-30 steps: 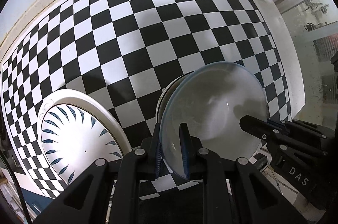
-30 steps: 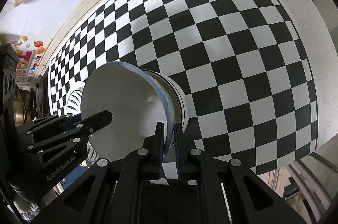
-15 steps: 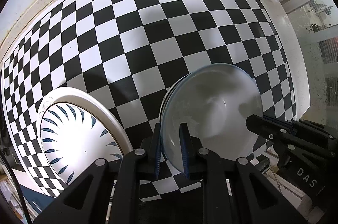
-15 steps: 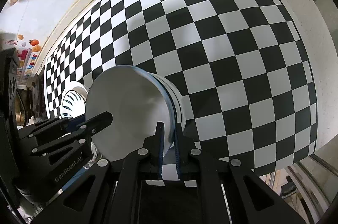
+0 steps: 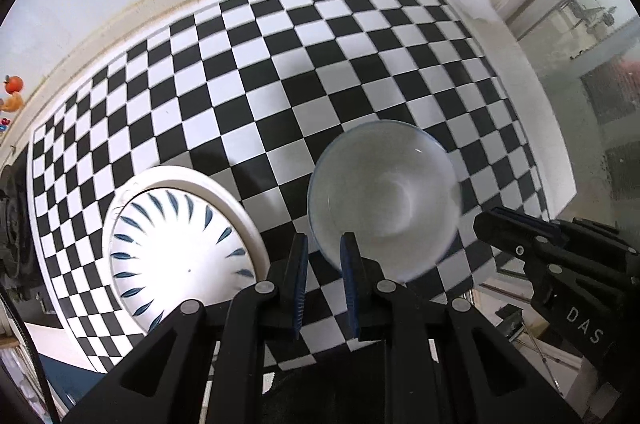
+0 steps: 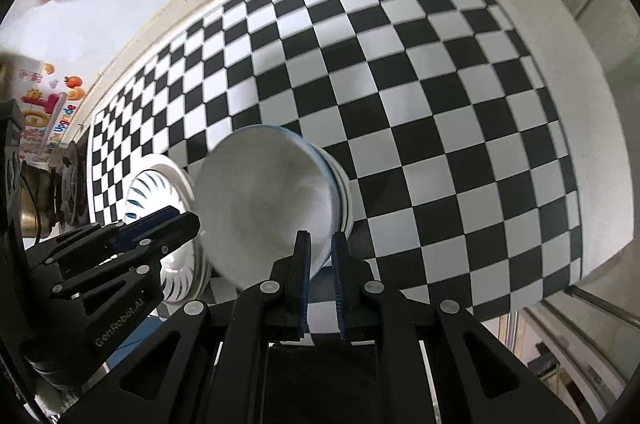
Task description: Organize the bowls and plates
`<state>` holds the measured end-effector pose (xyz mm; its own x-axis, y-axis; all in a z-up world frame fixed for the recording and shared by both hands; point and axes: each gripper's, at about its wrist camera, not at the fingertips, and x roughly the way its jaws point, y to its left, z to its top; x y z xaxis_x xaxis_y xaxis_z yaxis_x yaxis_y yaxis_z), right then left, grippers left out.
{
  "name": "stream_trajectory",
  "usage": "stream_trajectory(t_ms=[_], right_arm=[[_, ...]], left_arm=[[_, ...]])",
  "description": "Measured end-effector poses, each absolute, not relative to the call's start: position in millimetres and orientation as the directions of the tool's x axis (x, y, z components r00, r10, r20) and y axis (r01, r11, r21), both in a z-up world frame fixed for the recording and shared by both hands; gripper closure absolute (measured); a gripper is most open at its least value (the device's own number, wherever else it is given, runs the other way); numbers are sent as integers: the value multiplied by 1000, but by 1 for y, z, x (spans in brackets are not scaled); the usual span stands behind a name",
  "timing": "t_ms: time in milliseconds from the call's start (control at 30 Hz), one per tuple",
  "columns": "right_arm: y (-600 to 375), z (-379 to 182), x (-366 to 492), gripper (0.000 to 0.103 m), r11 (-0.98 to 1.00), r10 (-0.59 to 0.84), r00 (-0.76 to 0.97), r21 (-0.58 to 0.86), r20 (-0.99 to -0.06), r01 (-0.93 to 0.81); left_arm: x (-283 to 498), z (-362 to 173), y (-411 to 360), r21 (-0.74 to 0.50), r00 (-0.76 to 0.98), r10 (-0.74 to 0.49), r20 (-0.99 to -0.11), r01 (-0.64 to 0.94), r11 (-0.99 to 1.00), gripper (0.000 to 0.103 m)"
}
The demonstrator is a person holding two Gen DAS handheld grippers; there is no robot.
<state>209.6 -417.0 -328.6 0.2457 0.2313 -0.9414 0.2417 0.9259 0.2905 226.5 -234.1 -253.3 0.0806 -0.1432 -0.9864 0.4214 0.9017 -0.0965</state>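
A white bowl with a thin blue rim (image 5: 384, 200) sits nested in another white bowl on the checkered table; it also shows in the right wrist view (image 6: 272, 208). My left gripper (image 5: 323, 256) is open, its jaws apart just in front of the bowl's near-left rim, holding nothing. My right gripper (image 6: 320, 254) is slightly open with the bowl's near rim still between its pads. A white plate with blue leaf marks (image 5: 176, 244) lies to the left, stacked on a larger white plate (image 5: 236, 208).
The black-and-white checkered cloth (image 5: 280, 64) covers the table up to a cream wall edge at the back. A white counter edge and glass lie to the right (image 5: 560, 104). The right gripper's body (image 5: 560, 272) stands right of the bowl.
Both grippers have let go of the bowl's rim and drawn back and up. The bowl now rests level in the lower bowl.
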Motion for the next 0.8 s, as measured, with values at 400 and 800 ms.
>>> stream_trajectory(t_ms=[400, 800], right_arm=[[-383, -251, 132, 38, 952, 126, 391, 222, -912, 211], [-367, -195, 84, 17, 958, 31, 495, 167, -868, 232]], left_arm=[[176, -174, -188, -87, 259, -215, -942, 431, 898, 71], [145, -130, -164, -92, 376, -261, -889, 412, 907, 43]])
